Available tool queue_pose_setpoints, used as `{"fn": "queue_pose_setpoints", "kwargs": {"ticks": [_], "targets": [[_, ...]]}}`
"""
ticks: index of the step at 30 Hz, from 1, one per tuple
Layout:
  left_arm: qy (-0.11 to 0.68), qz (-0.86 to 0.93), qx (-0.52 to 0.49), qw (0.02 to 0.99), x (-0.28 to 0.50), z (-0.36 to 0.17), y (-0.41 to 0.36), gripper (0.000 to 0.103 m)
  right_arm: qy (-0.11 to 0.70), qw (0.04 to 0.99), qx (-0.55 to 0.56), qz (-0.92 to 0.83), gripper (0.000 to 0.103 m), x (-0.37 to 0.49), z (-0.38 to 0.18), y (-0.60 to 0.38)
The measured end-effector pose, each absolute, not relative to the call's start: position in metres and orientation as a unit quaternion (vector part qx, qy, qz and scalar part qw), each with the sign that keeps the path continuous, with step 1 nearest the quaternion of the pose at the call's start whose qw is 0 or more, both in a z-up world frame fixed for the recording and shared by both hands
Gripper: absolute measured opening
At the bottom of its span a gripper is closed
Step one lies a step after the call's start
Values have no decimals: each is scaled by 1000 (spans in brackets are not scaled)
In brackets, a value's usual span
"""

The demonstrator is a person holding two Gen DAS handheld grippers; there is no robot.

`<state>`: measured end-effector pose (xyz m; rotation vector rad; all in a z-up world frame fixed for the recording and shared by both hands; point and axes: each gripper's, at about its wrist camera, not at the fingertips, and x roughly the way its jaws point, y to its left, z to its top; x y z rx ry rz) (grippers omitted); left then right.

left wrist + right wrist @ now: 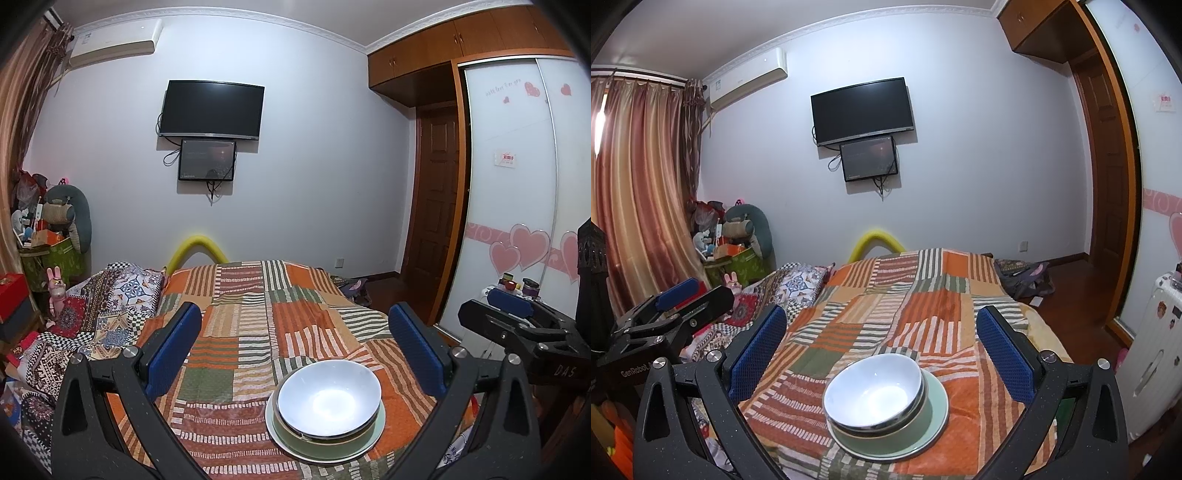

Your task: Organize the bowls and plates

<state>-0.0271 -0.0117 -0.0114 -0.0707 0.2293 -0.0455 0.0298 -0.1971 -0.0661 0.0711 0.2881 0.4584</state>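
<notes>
A patchwork blanket (280, 314) is spread over the bed, and a television (212, 110) is mounted above a smaller screen (207, 160).

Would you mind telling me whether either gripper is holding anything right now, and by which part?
Nothing is held: left gripper and right gripper are open above the stacked white bowl.

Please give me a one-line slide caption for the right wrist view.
Open right tool above a white bowl stacked on a green plate, on a striped patchwork bedspread.
</notes>
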Motion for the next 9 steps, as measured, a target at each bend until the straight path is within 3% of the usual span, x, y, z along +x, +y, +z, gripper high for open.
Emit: {"fn": "queue_pose_setpoints", "kwargs": {"ticks": [9], "targets": [[138,-32,-57,988,-19,-17,-1,103,154,961,36,226,103,34,-70,-197]]}}
